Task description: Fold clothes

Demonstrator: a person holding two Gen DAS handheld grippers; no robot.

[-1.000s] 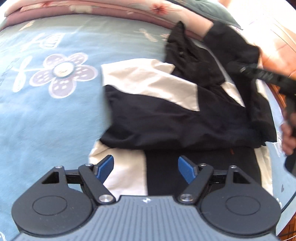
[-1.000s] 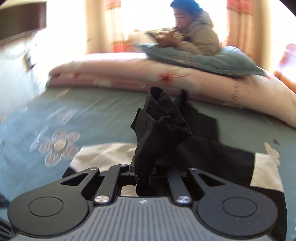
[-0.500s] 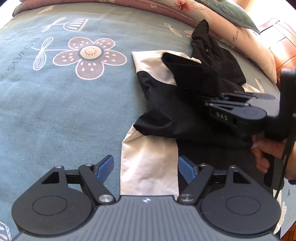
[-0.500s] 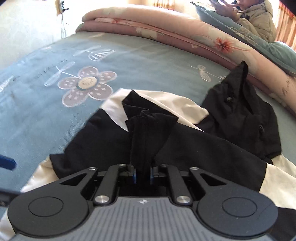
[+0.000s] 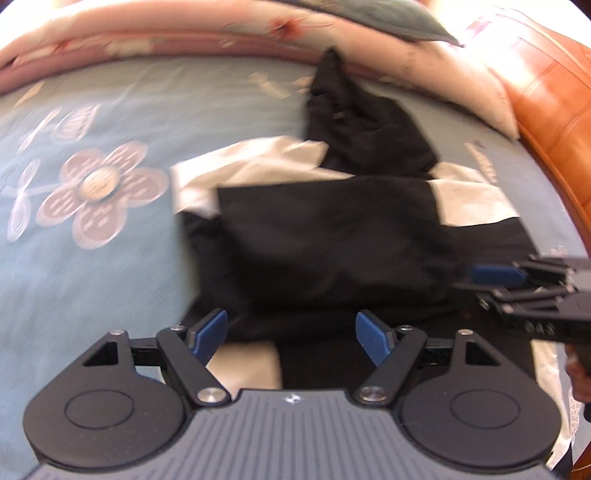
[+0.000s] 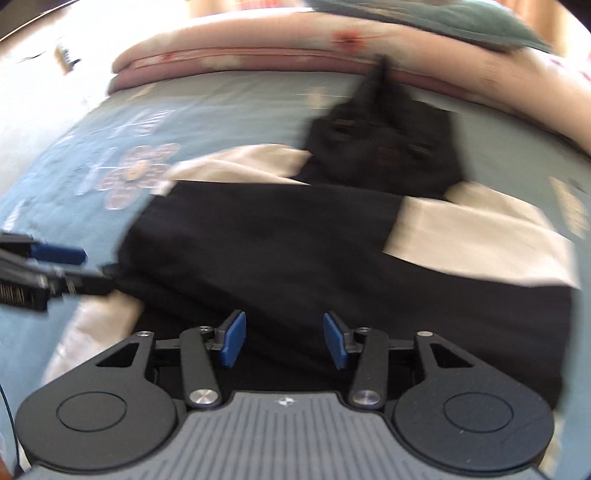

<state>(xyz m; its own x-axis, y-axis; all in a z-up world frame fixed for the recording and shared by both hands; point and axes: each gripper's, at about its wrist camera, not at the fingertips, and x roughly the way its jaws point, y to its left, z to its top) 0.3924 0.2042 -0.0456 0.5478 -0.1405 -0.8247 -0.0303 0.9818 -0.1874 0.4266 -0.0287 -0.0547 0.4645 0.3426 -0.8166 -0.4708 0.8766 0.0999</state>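
Black-and-cream cotton garment is lying spread on the blue flower-printed bedsheet, its dark hood pointing toward the rolled pink floral quilt at the far edge of the bed. A black panel is lying folded across the middle of the garment, with cream sections showing at both sides. Left tongs are hovering over the near hem, blue pads standing wide apart, nothing between them. Right tongs are standing partly apart, having just been opening; black cloth is lying below them but the pads are not pressing on it. Both views are motion-blurred. An orange wooden bed frame is showing at right in the left view.
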